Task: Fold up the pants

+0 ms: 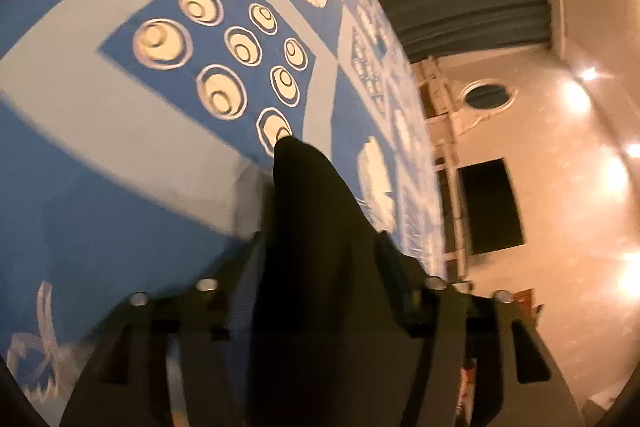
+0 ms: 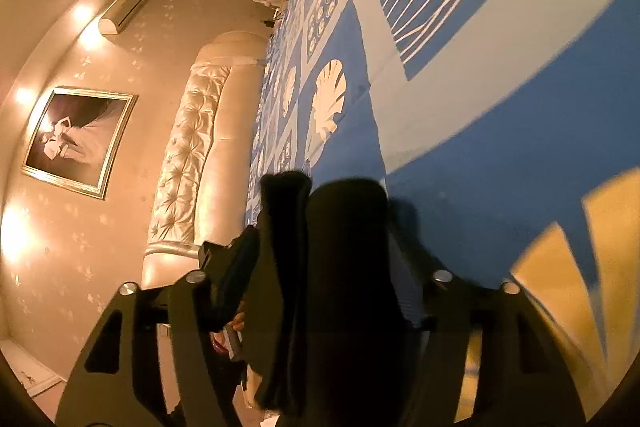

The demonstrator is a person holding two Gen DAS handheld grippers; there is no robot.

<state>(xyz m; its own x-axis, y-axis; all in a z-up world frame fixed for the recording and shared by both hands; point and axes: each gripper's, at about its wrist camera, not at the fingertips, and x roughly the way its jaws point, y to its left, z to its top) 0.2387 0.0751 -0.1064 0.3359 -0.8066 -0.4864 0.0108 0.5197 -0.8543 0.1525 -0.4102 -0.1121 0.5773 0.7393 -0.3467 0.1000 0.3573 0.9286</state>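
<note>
The black pants (image 1: 316,247) are pinched in my left gripper (image 1: 316,227), whose fingers are shut on the fabric; the cloth sticks up past the fingertips and hides them. In the right wrist view the black pants (image 2: 344,267) are likewise pinched in my right gripper (image 2: 340,251), with a folded band of cloth (image 2: 286,227) beside the main bunch. Both grippers hold the pants just above the blue and white patterned bedspread (image 1: 120,147), which also shows in the right wrist view (image 2: 500,167). Both views are rolled sideways.
A cream tufted headboard (image 2: 200,155) stands at the bed's end. A framed picture (image 2: 76,139) and an air conditioner (image 2: 128,7) hang on the wall. A round window (image 1: 486,95) and a dark panel (image 1: 492,207) are on the other wall.
</note>
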